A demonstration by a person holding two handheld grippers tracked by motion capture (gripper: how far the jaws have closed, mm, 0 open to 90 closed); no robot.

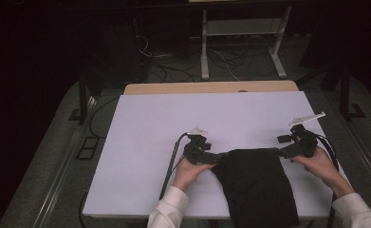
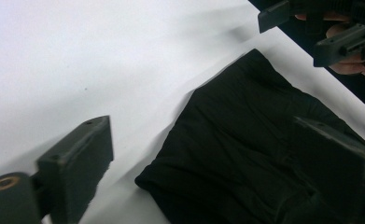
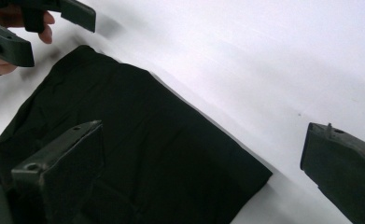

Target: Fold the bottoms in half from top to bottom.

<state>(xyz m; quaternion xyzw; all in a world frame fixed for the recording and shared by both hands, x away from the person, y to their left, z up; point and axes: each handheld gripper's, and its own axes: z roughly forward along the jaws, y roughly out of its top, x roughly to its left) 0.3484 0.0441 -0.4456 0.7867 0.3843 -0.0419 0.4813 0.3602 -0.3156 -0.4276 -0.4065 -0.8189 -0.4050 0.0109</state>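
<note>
Black cloth point(image 1: 256, 183) between tools | left tool point(image 1: 219, 157) agape | right tool point(image 1: 282, 147) agape

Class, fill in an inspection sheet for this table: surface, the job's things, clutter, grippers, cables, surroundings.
Surface: white table, bare apart from the cloth.
Job's things: black cloth, folded flat, near edge hanging over the table front.
Clutter: nothing seen.
Grippers: left gripper and right gripper, both open, at the cloth's far corners.
Cables: black cable trailing from the left gripper; more on the floor.
Surroundings: dark room, white frame behind.
</note>
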